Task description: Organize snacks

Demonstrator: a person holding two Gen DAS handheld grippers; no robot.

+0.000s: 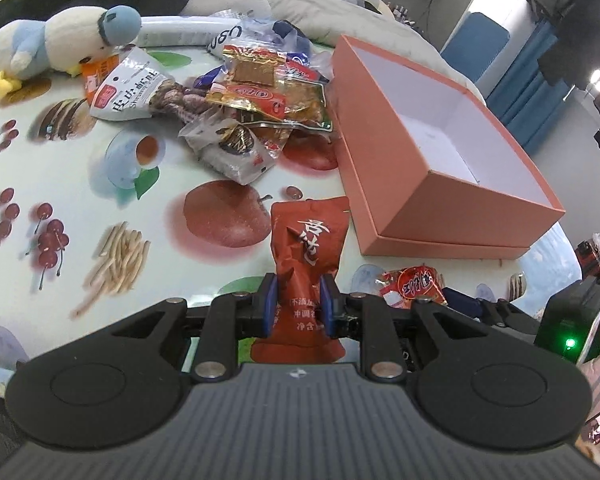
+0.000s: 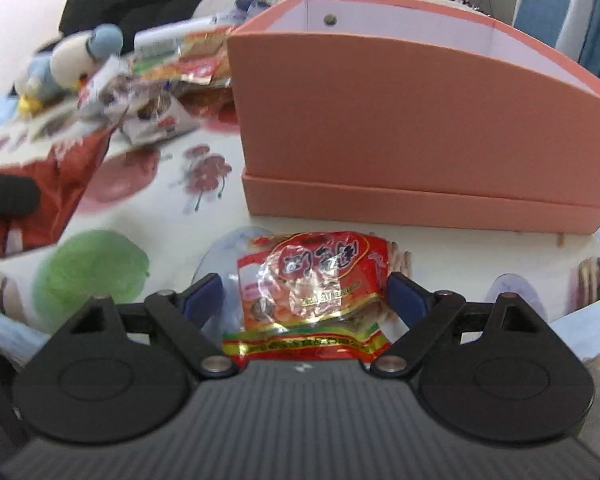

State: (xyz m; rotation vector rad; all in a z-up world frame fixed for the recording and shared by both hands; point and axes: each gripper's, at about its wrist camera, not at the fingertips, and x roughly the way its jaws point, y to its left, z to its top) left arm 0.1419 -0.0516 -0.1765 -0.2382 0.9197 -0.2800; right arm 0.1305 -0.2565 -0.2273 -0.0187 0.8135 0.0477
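Note:
My left gripper (image 1: 299, 306) is shut on a dark red snack pouch (image 1: 306, 248) and holds it over the table, left of the open orange box (image 1: 384, 136). My right gripper (image 2: 306, 300) is open, its fingers on either side of a red crinkly snack packet (image 2: 320, 276) that lies on the table in front of the orange box (image 2: 400, 120). That packet also shows in the left wrist view (image 1: 414, 284). A pile of snack packets (image 1: 256, 92) lies left of the box. The box looks empty.
A plush blue and white bird (image 1: 60, 44) lies at the far left of the fruit-print tablecloth (image 1: 80, 184). A white tube (image 1: 188, 30) lies behind the pile. Dark clothes and bedding lie beyond the table. The table edge is near the right gripper.

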